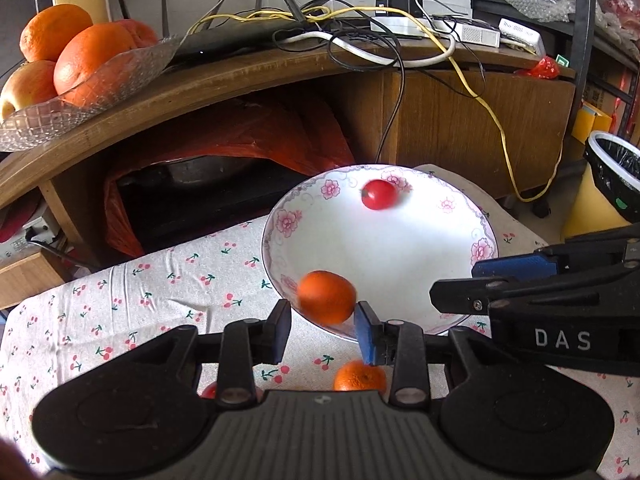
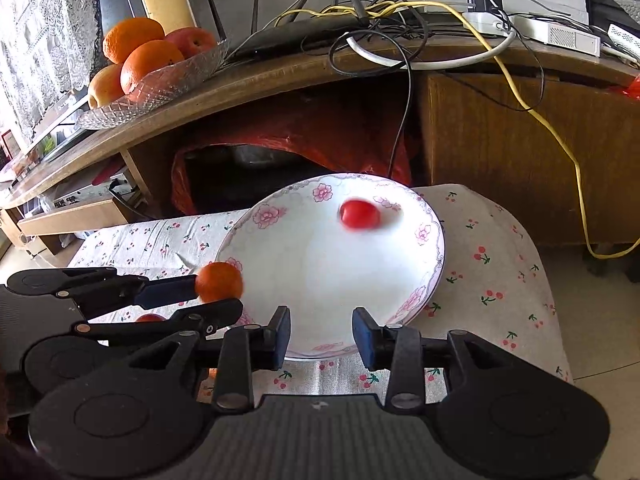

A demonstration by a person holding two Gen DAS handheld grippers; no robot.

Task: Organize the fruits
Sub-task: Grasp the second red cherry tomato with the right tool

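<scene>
The small orange (image 1: 327,297) sits between the pads of the left gripper (image 1: 322,326) just over the near rim of the flowered plate (image 1: 420,252). It looks blurred, and there is a visible gap at the left pad, so the jaws appear to be apart and letting it go rather than clamping it. A red tomato (image 1: 379,194) is already on the far side of the plate, also blurred (possibly rolling). The right gripper (image 2: 322,332) hovers at the plate's near edge with its jaws apart and nothing between them. By my reading, the step in hand is dropping fruit onto the plate. Another orange (image 1: 360,377) and a bit of something red (image 1: 209,391) lie on the cherry-print cloth (image 1: 160,292) beneath the left gripper. The next move likely calls for backing off the plate, lowering over one of these and closing gently on it.
</scene>
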